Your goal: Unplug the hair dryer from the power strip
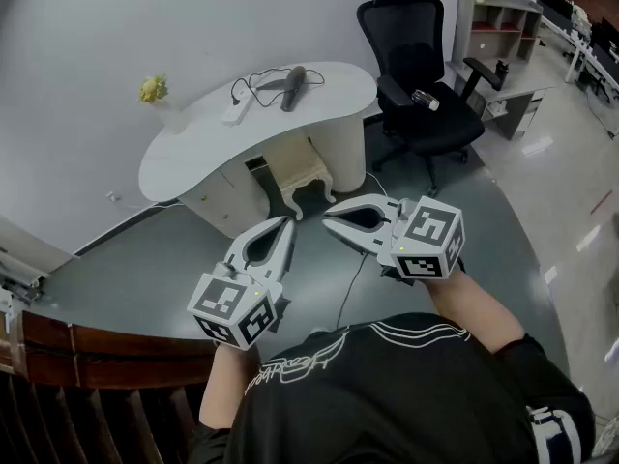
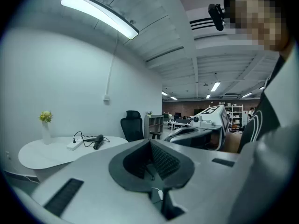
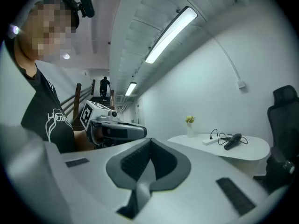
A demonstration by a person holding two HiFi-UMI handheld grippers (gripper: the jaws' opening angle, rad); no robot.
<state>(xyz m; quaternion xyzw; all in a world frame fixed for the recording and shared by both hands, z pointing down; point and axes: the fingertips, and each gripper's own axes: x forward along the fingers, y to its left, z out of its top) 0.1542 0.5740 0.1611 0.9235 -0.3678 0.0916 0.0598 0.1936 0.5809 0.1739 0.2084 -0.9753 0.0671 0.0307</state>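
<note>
- The hair dryer [image 1: 292,87] lies on the white table [image 1: 193,148], near its far edge, with the power strip [image 1: 237,110] just beside it.
- The left gripper [image 1: 287,222] and right gripper [image 1: 327,217] hover well short of the table, each with its jaws pressed together on nothing.

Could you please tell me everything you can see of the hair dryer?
The hair dryer is dark grey, with a barrel and a handle, plastic by its look. It lies on its side on the white table. Its black cord loops left to the white power strip. Nothing else touches it.
</note>
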